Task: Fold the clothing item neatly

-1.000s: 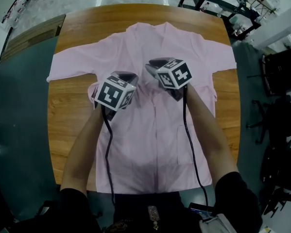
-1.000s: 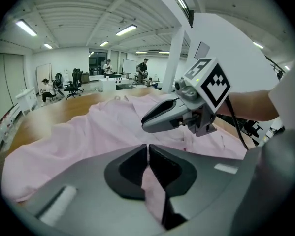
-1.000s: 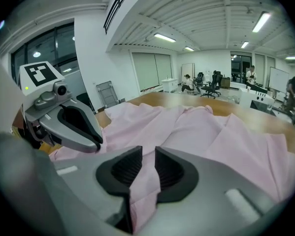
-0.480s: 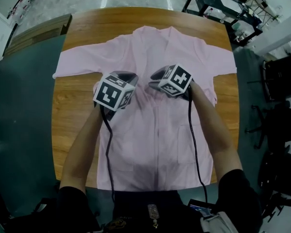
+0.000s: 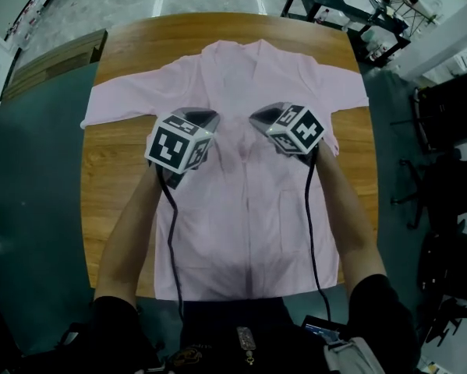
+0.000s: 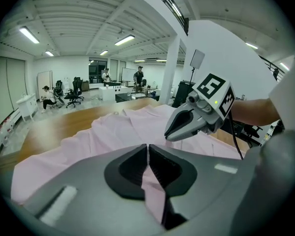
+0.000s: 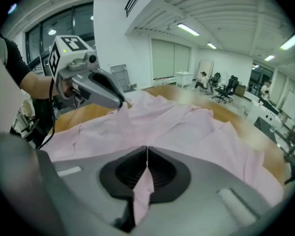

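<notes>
A pink short-sleeved shirt lies spread front-up on the wooden table, collar at the far side. My left gripper is over the chest left of the placket, shut on a pinch of pink cloth that runs between its jaws. My right gripper is just right of the placket. Its jaws have just been closing and now stand shut on a fold of the shirt. Each gripper shows in the other's view: right gripper, left gripper, both lifting cloth off the table.
Dark green floor surrounds the table on the left and right. Black chairs and a metal equipment rack stand at the right and far right. People sit and stand far off in the hall.
The right gripper has moved to the right, away from the left one, and its jaws have closed on the shirt. Both grippers sit a little higher, with cloth raised under them.
</notes>
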`<action>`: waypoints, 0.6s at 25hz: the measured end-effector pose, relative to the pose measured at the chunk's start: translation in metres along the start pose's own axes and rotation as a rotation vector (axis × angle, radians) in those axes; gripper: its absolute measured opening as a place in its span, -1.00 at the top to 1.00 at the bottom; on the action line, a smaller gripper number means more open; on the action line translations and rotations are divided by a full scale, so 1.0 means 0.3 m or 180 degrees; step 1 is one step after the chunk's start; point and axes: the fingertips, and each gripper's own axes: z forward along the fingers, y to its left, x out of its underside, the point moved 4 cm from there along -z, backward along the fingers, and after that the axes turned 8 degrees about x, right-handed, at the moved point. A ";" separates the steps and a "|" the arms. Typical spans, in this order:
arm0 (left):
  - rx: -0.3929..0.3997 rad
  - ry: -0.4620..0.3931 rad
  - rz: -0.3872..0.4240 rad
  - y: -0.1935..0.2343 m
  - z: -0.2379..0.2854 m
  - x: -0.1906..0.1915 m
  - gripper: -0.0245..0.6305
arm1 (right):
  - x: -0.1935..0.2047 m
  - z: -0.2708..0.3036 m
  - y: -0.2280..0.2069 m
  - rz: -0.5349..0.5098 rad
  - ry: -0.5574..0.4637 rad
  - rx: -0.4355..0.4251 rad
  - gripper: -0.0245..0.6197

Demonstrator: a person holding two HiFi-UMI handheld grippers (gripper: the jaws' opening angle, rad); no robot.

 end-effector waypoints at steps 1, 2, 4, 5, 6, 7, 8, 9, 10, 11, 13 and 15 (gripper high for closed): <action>0.0010 -0.0018 0.0030 -0.011 -0.006 -0.012 0.85 | 0.002 -0.047 -0.013 0.0082 -0.0097 0.0085 0.90; 0.0023 -0.0036 0.0059 -0.022 -0.011 -0.024 0.85 | 0.008 -0.094 -0.023 0.0156 -0.0186 0.0158 0.90; 0.0052 -0.0075 0.0099 -0.044 -0.020 -0.051 0.85 | 0.029 -0.183 -0.034 0.0280 -0.0344 0.0266 0.90; 0.0071 -0.0095 0.0109 -0.056 -0.023 -0.064 0.85 | 0.043 -0.223 -0.034 0.0331 -0.0408 0.0299 0.90; 0.0095 -0.0107 0.0117 -0.069 -0.025 -0.075 0.85 | 0.059 -0.260 -0.028 0.0370 -0.0454 0.0314 0.90; 0.0125 -0.0103 0.0131 -0.084 -0.026 -0.082 0.85 | 0.076 -0.291 -0.016 0.0392 -0.0476 0.0311 0.90; 0.0161 -0.0074 0.0154 -0.100 -0.025 -0.084 0.85 | 0.095 -0.314 0.002 0.0395 -0.0469 0.0288 0.90; 0.0202 -0.0018 0.0184 -0.116 -0.022 -0.078 0.85 | 0.115 -0.328 0.023 0.0381 -0.0436 0.0252 0.90; 0.0246 0.0057 0.0214 -0.131 -0.016 -0.066 0.85 | 0.137 -0.335 0.043 0.0360 -0.0388 0.0219 0.90; 0.0290 0.0138 0.0235 -0.146 -0.007 -0.048 0.85 | 0.158 -0.336 0.059 0.0346 -0.0338 0.0196 0.90; 0.0384 0.0288 0.0242 -0.176 0.017 -0.002 0.85 | 0.198 -0.328 0.080 0.0348 -0.0251 0.0168 0.90; 0.0493 0.0424 0.0228 -0.208 0.044 0.052 0.85 | 0.241 -0.312 0.099 0.0350 -0.0130 0.0127 0.90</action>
